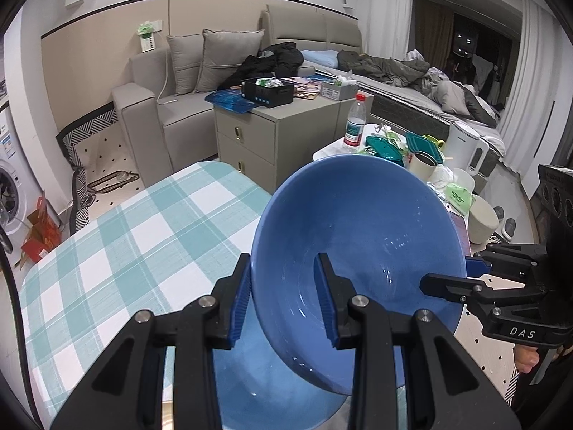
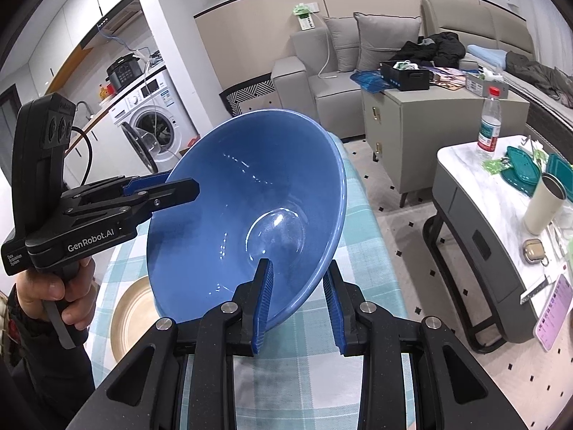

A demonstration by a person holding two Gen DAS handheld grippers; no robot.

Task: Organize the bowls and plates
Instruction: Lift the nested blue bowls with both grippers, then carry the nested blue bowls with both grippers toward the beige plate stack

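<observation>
A checked teal-and-white tablecloth [image 1: 118,236] is seen covering the table at the left of the left wrist view, and a second blue dish [image 1: 272,390] is partly seen lying on it beneath the raised one. The large blue bowl [image 1: 358,229] is held clear of the cloth and tilted, its hollow turned toward the camera. The left gripper [image 1: 284,297] is closed on the bowl's near left rim, one blue pad outside the wall and one inside. Further right, the right gripper [image 1: 462,272] is clamped on the opposite rim, with part of a hand visible below it. Behind, a grey cabinet [image 1: 258,136] and a water bottle [image 1: 355,122] on a side table are noted. In the right wrist view the person's hand [image 2: 53,297] is seen at the far left on the left gripper's [image 2: 172,186] handle, that gripper pinching the bowl's [image 2: 250,208] left rim. A tan plate [image 2: 130,315] lies on the cloth below the bowl. The right gripper [image 2: 299,297] is closed over the bowl's lower right rim, the wall being between its pads. A marble-topped side table [image 2: 465,165] stands at the right
</observation>
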